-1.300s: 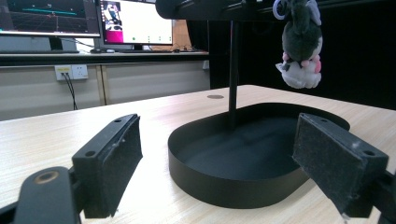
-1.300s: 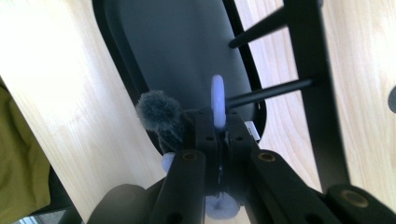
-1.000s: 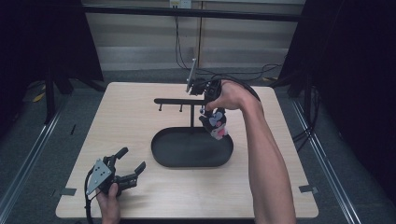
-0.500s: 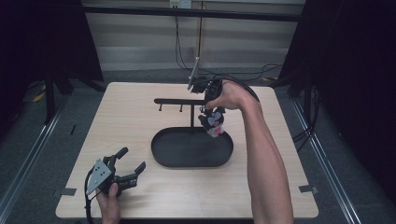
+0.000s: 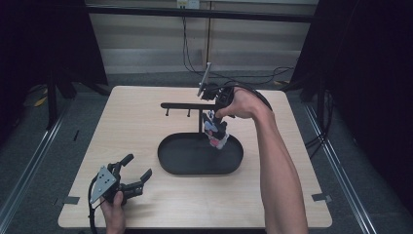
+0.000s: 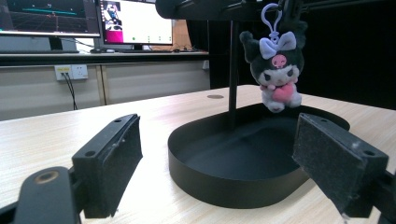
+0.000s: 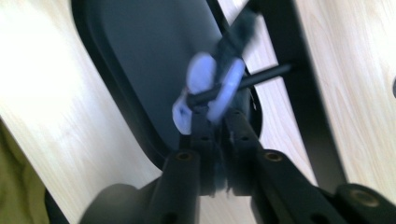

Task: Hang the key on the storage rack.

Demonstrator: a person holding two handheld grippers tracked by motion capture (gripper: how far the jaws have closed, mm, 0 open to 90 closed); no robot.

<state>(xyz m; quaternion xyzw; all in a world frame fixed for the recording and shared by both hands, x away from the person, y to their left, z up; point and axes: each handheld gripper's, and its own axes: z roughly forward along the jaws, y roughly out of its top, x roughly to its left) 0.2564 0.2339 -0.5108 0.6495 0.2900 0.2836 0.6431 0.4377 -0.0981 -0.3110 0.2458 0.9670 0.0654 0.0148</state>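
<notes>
Over the back middle of the table (image 5: 146, 112), the right gripper (image 5: 217, 127) points down at the black hanger stand (image 5: 185, 105), its jaws nearly closed on the pale clip of the plush keychain (image 6: 276, 70), which dangles from the stand's bar above the black oval tray (image 5: 168, 163), apparently to hook it there. Near the front left corner the left gripper (image 5: 136, 171) rests with jaws wide apart, empty. Compared with a second ago both hands sit in place; the right jaws have just been opening slightly, clip between them
</notes>
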